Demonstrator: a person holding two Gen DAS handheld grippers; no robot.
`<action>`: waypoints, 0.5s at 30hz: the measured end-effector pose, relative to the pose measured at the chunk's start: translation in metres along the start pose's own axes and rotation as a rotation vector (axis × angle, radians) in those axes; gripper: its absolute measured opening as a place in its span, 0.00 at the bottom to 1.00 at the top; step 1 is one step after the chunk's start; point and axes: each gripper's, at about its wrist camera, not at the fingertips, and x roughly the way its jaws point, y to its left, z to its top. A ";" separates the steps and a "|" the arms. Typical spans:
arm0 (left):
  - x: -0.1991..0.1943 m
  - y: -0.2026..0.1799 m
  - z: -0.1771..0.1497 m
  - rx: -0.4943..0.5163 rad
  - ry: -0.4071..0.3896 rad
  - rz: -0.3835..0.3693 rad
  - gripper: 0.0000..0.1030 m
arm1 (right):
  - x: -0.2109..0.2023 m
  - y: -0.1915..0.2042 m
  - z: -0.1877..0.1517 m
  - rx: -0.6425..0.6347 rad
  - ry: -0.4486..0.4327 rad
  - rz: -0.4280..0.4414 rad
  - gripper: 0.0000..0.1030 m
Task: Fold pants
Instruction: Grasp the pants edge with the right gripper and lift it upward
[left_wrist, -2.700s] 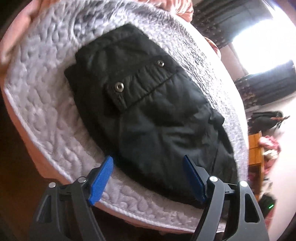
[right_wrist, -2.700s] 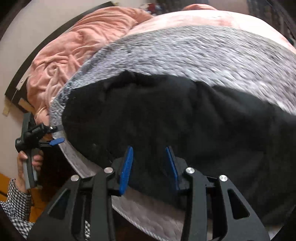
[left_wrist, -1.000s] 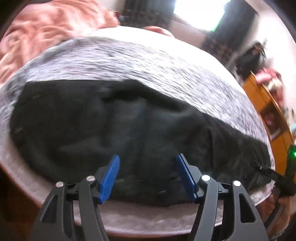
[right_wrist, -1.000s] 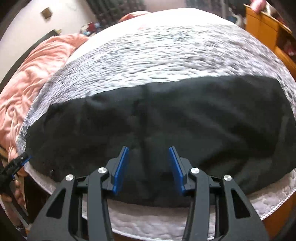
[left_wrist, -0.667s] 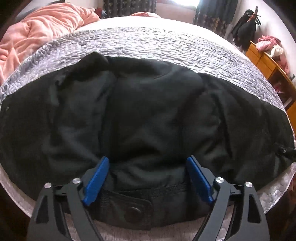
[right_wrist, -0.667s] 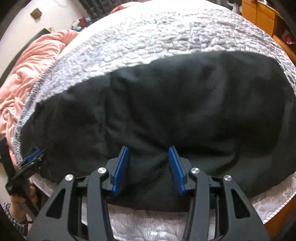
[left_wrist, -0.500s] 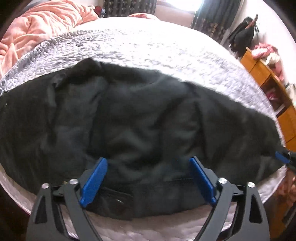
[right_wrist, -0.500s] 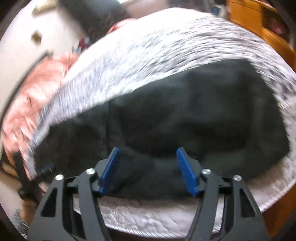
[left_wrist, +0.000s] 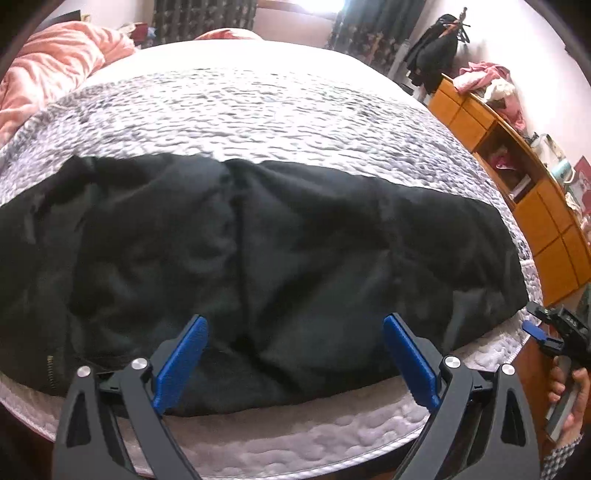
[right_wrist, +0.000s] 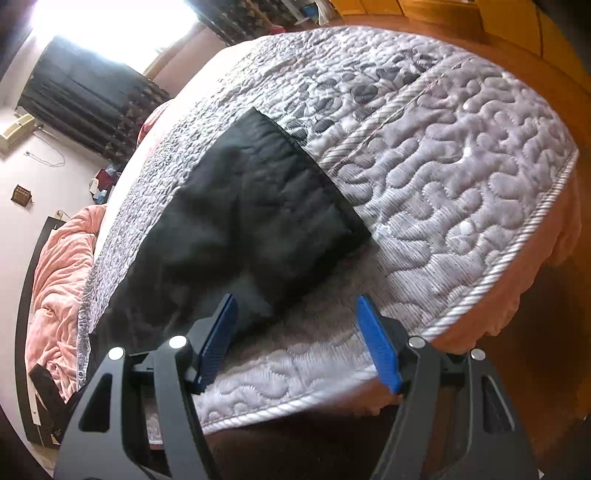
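Lying flat across quilted bed (left_wrist: 280, 110): black pants (left_wrist: 258, 251). L tongs (left_wrist: 295, 358) wide over near edge; R tongs (right_wrist: 295, 339) wide, holding nothing, near hem.

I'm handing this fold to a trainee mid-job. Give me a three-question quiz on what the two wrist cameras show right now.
1. True or false: the left gripper is shut on the black pants.
2. Which end of the pants does the right gripper face? A) the zipper end B) a straight hemmed end
3. Fill in: the pants lie on a grey quilted ____.

Key: 1 false, both grippers are open and hold nothing. 2 B. 3 mattress.
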 end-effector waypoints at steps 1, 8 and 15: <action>0.002 -0.004 0.000 0.010 0.000 0.002 0.93 | 0.003 0.000 0.002 -0.003 -0.001 0.004 0.65; 0.017 -0.011 -0.004 0.012 0.035 0.022 0.93 | 0.033 -0.012 0.020 0.027 -0.003 0.025 0.65; 0.027 0.009 -0.004 -0.027 0.047 0.074 0.93 | 0.046 -0.008 0.038 0.055 -0.017 0.161 0.19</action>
